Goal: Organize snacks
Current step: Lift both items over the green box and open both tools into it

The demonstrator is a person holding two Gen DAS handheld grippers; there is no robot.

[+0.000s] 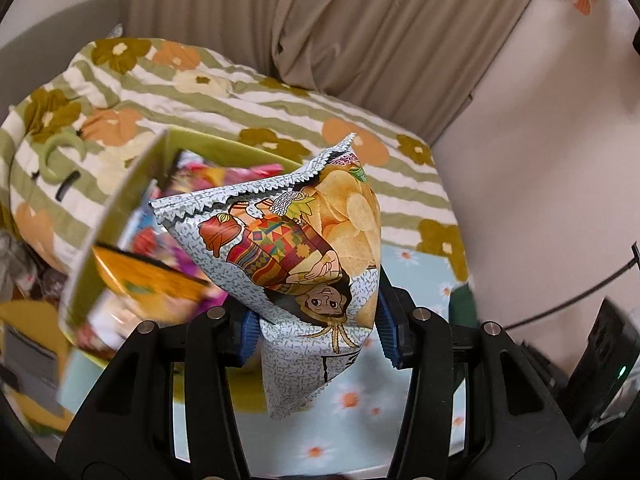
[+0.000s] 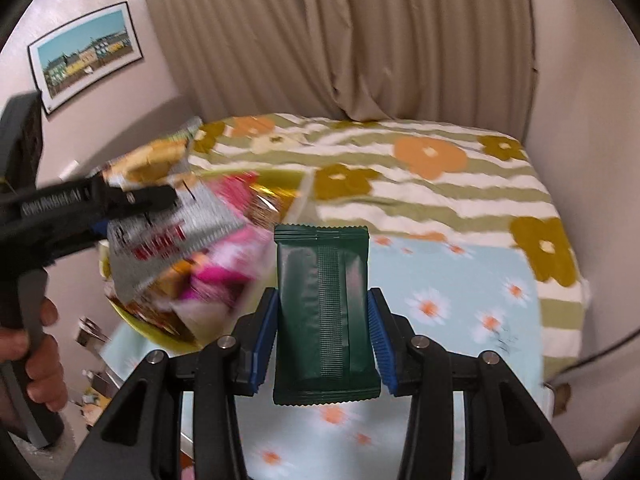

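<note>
My left gripper (image 1: 316, 336) is shut on a grey chip bag (image 1: 296, 252) with a cartoon figure and potato chips printed on it, held in the air beside a yellow-green box (image 1: 120, 200) full of colourful snack packs. In the right wrist view the left gripper (image 2: 120, 208) shows at the left with the same grey bag (image 2: 172, 240), over the box (image 2: 148, 328). My right gripper (image 2: 322, 340) is shut on a dark green snack packet (image 2: 324, 312), held upright above the bed.
A bed with a green-striped flowered quilt (image 2: 400, 184) and a light blue daisy sheet (image 2: 460, 300) lies below. A beige curtain (image 2: 340, 40) hangs behind. A framed picture (image 2: 84, 56) is on the left wall. A black cable (image 1: 560, 304) and black device sit at right.
</note>
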